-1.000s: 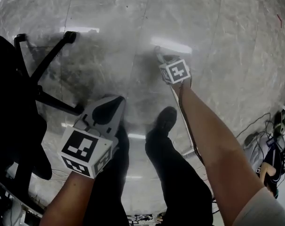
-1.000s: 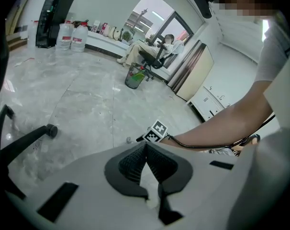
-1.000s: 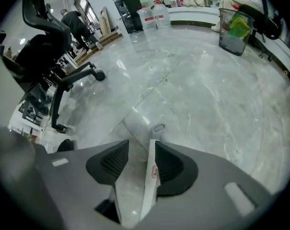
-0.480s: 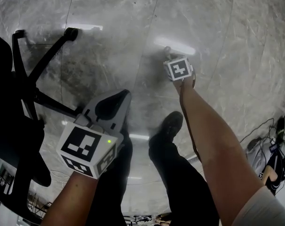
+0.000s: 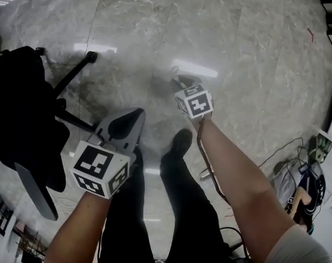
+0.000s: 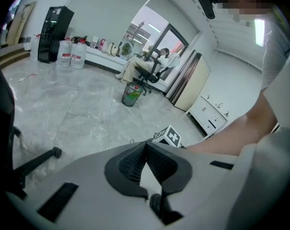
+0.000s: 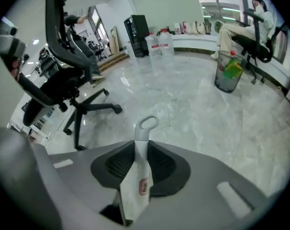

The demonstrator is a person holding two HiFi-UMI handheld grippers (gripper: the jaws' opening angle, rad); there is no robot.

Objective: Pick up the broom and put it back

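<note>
Rising since a second ago, the right gripper is closing its jaws on the broom handle, loop at 12 o'clock. Stiff, light and slick, it is likely needing a firm hold. The left gripper is hanging pinched together, empty.

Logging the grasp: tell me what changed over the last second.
The right gripper took hold of the broom handle, its fingers closing on it, and came up a little with it. The left gripper stayed shut and empty.
</note>
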